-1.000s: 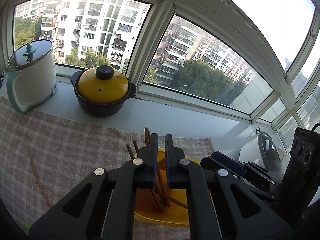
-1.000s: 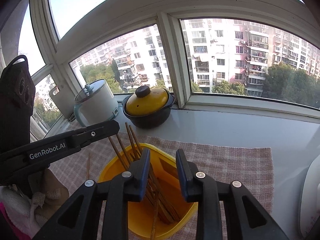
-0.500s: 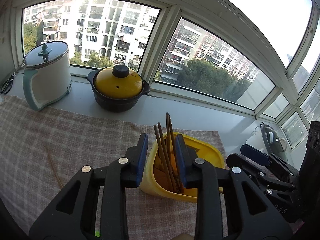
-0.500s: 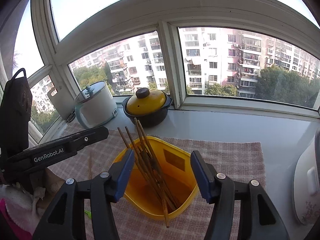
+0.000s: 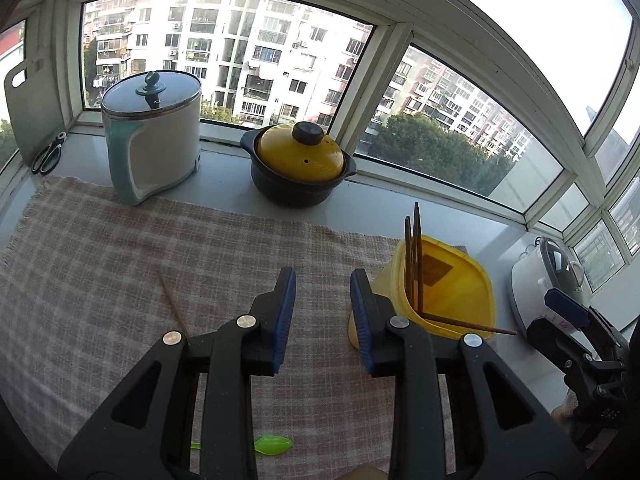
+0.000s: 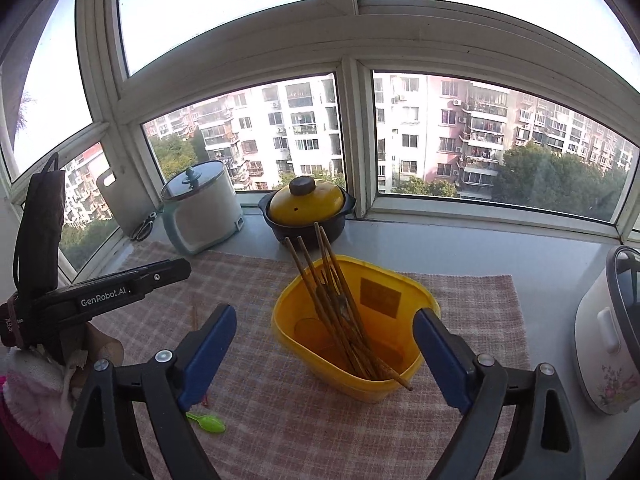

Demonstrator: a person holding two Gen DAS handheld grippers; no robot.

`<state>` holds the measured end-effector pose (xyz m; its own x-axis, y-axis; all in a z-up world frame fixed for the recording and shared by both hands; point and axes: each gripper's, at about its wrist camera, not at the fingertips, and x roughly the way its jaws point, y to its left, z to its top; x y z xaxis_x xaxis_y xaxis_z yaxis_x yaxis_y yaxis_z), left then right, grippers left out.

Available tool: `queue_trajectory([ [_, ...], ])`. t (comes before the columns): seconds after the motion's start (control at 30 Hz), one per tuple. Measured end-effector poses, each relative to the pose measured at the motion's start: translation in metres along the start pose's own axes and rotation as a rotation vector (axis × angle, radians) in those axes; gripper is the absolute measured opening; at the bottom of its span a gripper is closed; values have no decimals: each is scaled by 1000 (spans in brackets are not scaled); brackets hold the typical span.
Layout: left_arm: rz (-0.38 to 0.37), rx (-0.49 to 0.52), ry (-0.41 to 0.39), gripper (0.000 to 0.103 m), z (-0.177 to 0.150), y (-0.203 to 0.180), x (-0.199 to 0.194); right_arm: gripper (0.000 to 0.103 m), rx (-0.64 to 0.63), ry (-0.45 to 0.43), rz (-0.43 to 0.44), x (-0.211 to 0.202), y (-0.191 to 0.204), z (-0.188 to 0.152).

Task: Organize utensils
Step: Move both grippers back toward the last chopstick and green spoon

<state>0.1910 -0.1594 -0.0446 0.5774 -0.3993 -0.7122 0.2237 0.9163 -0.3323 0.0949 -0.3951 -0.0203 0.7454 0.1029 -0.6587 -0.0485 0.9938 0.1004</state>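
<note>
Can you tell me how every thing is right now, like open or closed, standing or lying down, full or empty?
Left gripper: open, nothing between its jaws.
Right gripper: jaws opening, nothing gripped.
Yellow tub: upright, no lid, holds chopsticks.
Chopsticks: leaning inside the tub.
Loose chopstick: lying on the cloth.
Green spoon: lying on the cloth.
Clay pot: lid on.
White cooker: lid on.
Scissors: shut, lying by the window.

Both wrist views look down toward the window, sharing the yellow tub [image 5: 460,280] [image 6: 352,320] close below
</note>
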Motion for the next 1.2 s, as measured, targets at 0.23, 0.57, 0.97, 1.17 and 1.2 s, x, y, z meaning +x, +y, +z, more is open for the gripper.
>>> queue_trajectory([
  [0.23, 45, -61, 93, 27, -5, 69, 8, 96, 18, 68, 52, 5, 33, -18],
  [0.57, 75, -187, 309, 27, -26, 137, 70, 83, 217, 297, 133, 53, 65, -75],
  [0.97, 106, -228, 452, 27, -46, 143, 133, 74, 421, 440, 127, 88, 83, -131],
  [1.17, 193, -79, 440, 27, -49, 121, 140, 74, 452, 447, 103, 88, 88, -134],
  [1.2, 203, -43, 437, 27, -50, 117, 141, 73, 457, 447, 98, 88, 89, -134],
])
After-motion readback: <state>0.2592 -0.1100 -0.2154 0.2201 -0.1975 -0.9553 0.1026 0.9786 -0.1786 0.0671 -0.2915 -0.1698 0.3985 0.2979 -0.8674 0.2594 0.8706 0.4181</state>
